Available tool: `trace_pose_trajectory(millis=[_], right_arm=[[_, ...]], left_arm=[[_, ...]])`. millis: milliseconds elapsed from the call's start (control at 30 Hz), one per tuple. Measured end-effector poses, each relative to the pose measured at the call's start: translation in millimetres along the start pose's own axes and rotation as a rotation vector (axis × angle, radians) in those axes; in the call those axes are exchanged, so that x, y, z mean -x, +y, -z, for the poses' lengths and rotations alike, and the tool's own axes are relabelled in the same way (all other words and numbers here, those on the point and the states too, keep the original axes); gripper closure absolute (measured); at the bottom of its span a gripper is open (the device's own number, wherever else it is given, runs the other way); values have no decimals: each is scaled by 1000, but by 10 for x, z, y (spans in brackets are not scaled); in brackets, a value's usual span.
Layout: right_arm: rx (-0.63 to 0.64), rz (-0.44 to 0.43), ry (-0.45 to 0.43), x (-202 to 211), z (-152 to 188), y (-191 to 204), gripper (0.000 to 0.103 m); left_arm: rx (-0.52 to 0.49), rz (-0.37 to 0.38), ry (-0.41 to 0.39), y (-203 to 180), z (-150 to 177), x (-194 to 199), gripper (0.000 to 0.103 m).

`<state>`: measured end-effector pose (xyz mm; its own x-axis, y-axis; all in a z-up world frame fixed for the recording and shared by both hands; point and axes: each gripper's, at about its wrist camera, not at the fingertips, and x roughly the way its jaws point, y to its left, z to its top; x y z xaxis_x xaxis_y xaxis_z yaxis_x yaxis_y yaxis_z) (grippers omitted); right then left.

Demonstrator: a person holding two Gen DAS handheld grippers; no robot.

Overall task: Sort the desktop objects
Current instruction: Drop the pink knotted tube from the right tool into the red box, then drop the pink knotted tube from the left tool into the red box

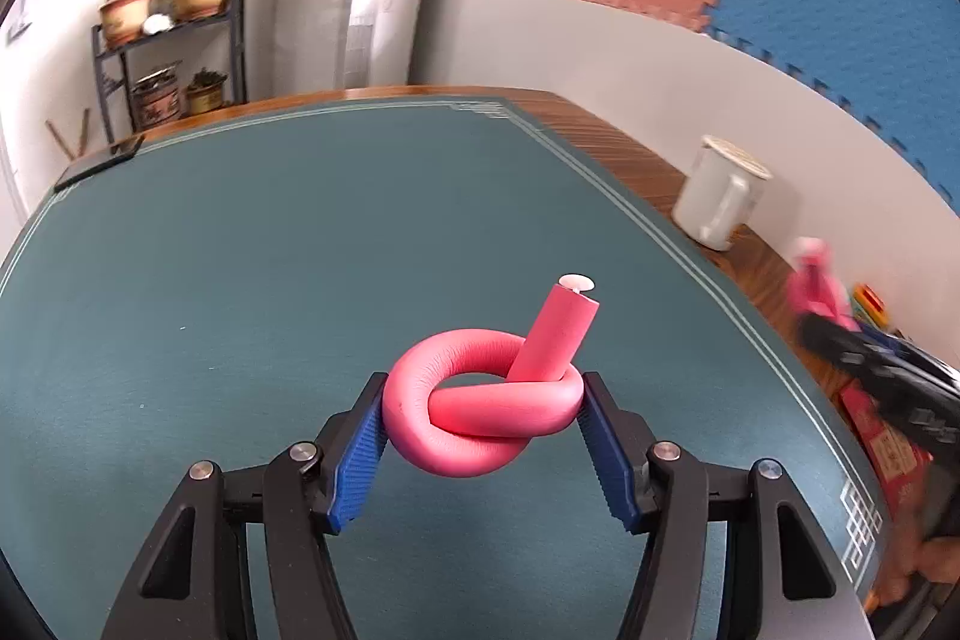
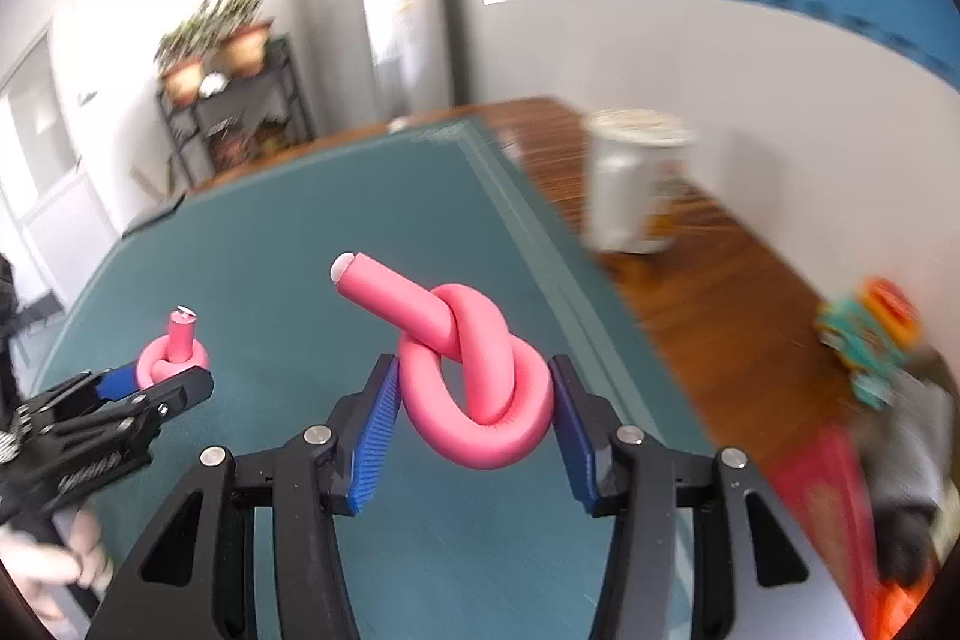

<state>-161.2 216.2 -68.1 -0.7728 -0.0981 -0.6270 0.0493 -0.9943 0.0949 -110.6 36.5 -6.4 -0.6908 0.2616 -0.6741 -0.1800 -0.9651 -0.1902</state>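
My left gripper (image 1: 483,403) is shut on a knotted pink foam curler (image 1: 480,412), its blue pads pressing both sides, held above the green desk mat (image 1: 270,250). My right gripper (image 2: 474,388) is shut on a second knotted pink foam curler (image 2: 474,370), also held above the mat. The left gripper with its curler (image 2: 171,349) shows at the left of the right wrist view. The right gripper (image 1: 840,334) shows blurred at the right edge of the left wrist view with its pink curler (image 1: 813,280).
A white mug (image 1: 720,199) stands on the wooden desk edge by the wall. A red box (image 1: 888,448) and colourful small items (image 2: 870,340) lie at the right. A dark phone (image 1: 99,163) lies at the mat's far left corner.
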Motion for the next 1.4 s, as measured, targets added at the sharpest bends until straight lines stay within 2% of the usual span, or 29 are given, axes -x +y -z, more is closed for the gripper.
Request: trace_pose_trajectory(millis=[133, 267, 367, 500, 567, 633, 667, 700, 867, 1033, 1400], right_arm=[[-96, 87, -63, 590, 177, -550, 50], [-183, 225, -87, 1063, 331, -1150, 50], [-245, 303, -93, 1283, 380, -1556, 50], [-336, 333, -74, 1407, 450, -1968, 49], [-341, 331, -68, 1420, 471, -2052, 48], [-341, 304, -80, 1443, 489, -2100, 38], [-342, 294, -87, 1460, 495, -2107, 28], [-339, 291, -103, 1487, 499, -2111, 24], [-335, 288, -160, 1603, 529, -2183, 24], [-362, 297, -210, 1780, 621, -2242, 24], [-336, 378, -339, 2287, 822, -2210, 23]], left_arm=[[-40, 37, 1, -216, 36, 36, 40], [-76, 80, 19, -497, 108, 52, 40], [-117, 113, 32, -752, 174, 63, 40], [-165, 160, 44, -1083, 232, 99, 40], [-182, 181, 50, -1230, 252, 114, 40], [-193, 207, 59, -1376, 267, 132, 40], [-197, 220, 65, -1445, 272, 140, 40], [-202, 234, 69, -1515, 279, 148, 40], [-257, 292, 74, -1880, 304, 235, 40], [-298, 391, 97, -2295, 318, 292, 40], [-421, 556, 139, -3283, 523, 316, 40]])
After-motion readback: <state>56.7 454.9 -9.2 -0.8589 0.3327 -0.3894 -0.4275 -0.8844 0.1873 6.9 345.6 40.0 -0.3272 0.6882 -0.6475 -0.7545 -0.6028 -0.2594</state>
